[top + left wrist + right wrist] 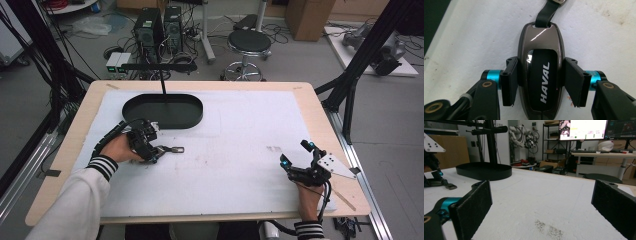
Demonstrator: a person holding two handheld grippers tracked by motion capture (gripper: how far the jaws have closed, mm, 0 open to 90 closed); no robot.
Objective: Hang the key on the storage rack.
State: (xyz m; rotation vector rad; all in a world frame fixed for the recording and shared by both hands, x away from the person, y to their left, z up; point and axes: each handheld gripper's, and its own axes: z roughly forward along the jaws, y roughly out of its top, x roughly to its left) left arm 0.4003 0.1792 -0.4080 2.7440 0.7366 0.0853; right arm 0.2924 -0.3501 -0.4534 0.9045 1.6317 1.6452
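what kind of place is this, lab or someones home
Most likely a robotics or data-collection lab: desktop computer towers with tangled cables stand on the floor, monitors glow over a workbench, and black camera-rig frames flank the table.

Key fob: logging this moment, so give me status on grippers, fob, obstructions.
Left gripper shut on key fob, on the mat. Right gripper open, empty. Black tray apart, behind.

Even, bright indoor light; glare streaks the key fob (541, 75); slight softness throughout.

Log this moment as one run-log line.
left tongs: shut on car key fob, on white mat | right tongs: open, nothing held | black tray: far-left
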